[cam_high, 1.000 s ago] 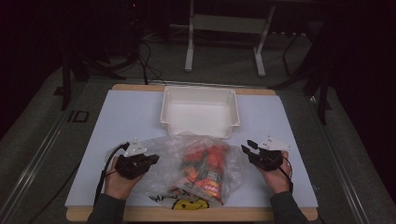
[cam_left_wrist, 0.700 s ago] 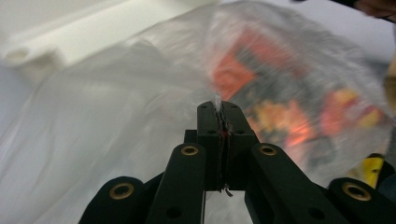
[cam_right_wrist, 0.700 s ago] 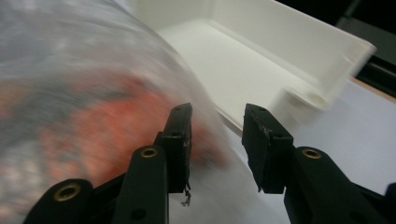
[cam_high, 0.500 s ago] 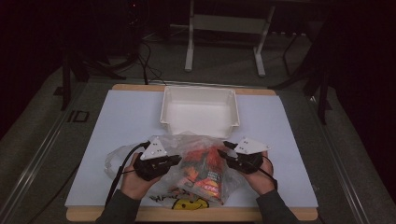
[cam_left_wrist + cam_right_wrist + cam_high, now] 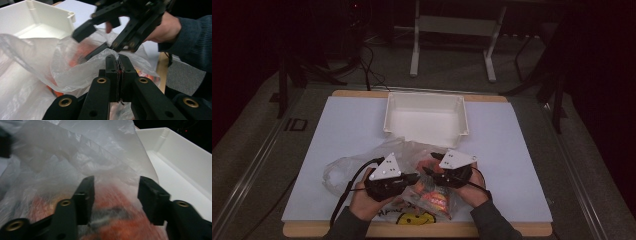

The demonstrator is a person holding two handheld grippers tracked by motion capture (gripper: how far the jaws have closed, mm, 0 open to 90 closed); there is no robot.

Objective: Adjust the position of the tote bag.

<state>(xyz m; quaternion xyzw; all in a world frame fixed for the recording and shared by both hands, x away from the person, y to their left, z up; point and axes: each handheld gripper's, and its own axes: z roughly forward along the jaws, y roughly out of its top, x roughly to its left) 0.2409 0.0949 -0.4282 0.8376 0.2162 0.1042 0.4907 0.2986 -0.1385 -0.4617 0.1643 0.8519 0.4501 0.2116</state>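
- Plastic bag [image 5: 377,165], thin and see-through, lies crumpled on the white worktop [image 5: 522,150] just on the near side of the white tray [image 5: 426,116]; its far edge comes close up to the tray's near wall, though whether the two touch cannot be told from the high view
- Orange and red packets [image 5: 434,197] show through the film at the bag's near end, on the side away from the tray; a yellow smiling face [image 5: 414,218] is printed on the bag near the worktop's front edge
- left gripper [image 5: 118,62] is on the near side of the tray, over the bag's middle; its jaws stand pressed together, clamped on a raised fold of the bag's film, which drapes away to the left in the left gripper view
- right gripper [image 5: 115,192] is beside the left one, also on the near side of the tray, the two tips close together over the bag; its jaws have just been opening and now stand wide apart; film and the orange packets lie between and behind them, but the pads do not press on anything
- tray sits open side up, well back from the worktop's front edge; in the right gripper view its wall rises just beyond the bag
- a person's hand [image 5: 362,200] holds each gripper, dark sleeves coming in from the side of the worktop away from the tray
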